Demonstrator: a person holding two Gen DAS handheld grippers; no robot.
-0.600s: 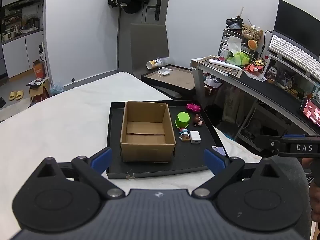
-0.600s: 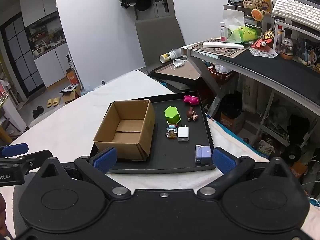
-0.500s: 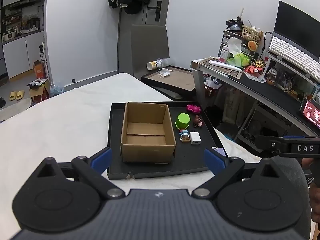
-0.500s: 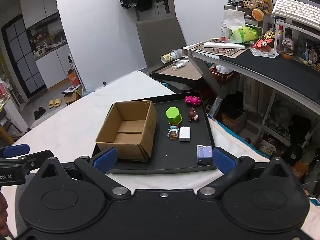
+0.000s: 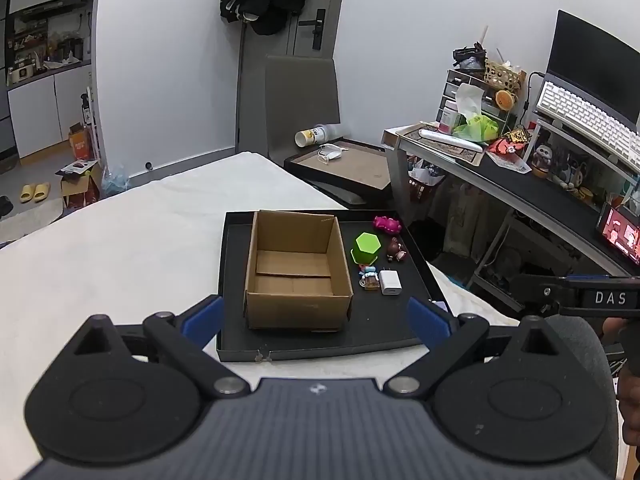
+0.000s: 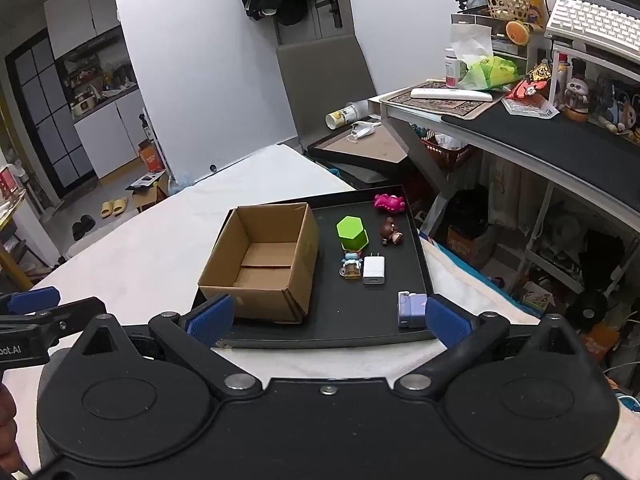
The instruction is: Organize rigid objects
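both the left gripper (image 5: pixel 314 316) and right gripper (image 6: pixel 326 316) hang wide open, holding nothing, facing the empty cardboard box (image 6: pixel 260 264) that probably awaits the 6 toys.

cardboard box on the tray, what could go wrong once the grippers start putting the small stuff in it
The cardboard box looks light and loose on the black tray, so a bump from the open right gripper could slide it. The blue-haired figurine sits close against the white charger and green hexagonal cup, so grabbing one may knock another. The purple item lies near the tray's edge and could be pushed off.
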